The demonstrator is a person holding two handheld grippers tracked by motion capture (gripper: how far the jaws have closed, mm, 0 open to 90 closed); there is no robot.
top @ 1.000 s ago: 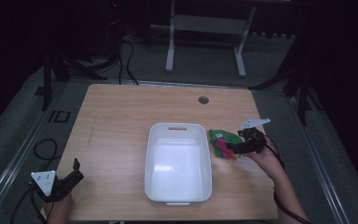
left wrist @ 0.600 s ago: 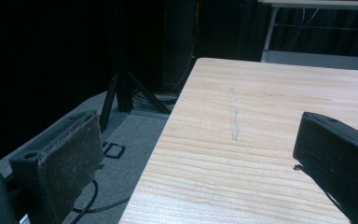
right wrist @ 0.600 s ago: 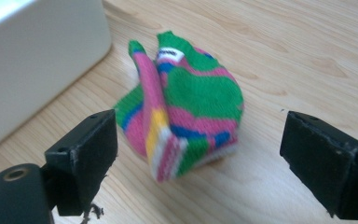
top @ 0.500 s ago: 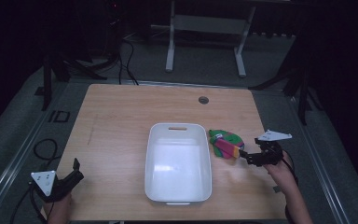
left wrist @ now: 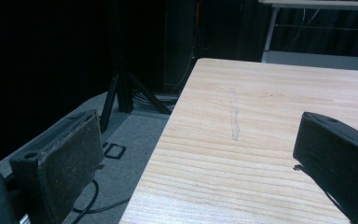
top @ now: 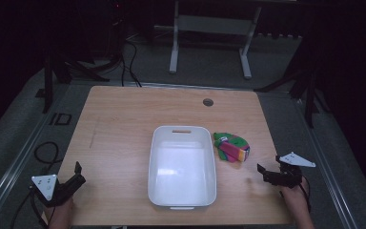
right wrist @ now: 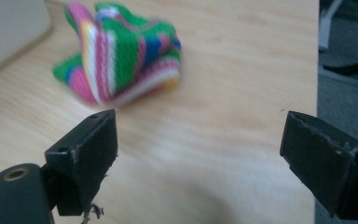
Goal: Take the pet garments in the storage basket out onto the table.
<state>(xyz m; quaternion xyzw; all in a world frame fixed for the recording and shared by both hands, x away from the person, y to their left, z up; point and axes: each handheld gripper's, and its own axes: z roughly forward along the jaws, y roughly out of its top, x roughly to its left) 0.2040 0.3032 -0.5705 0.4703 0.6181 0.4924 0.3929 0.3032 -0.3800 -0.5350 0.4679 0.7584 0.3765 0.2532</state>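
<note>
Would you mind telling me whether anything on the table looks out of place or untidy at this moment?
One thing stands out: the striped cloth lies crumpled on the bare table just right of the white bin, outside it. The bin looks empty and sits square. Both grippers, left and right, are open, holding nothing.

Dim surroundings, lit table point(top: 124, 124); right gripper view slightly blurred.

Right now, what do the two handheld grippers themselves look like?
Both are black two-jaw tools. The left gripper carries a pale grey three-cornered plate with dark dots, and a dark cable trails from it off the table edge. The right gripper carries a similar pale plate. In the gripper views the jaws are flat, blocky black pads with worn, slightly frayed edges. Sleeves cannot be made out.
</note>
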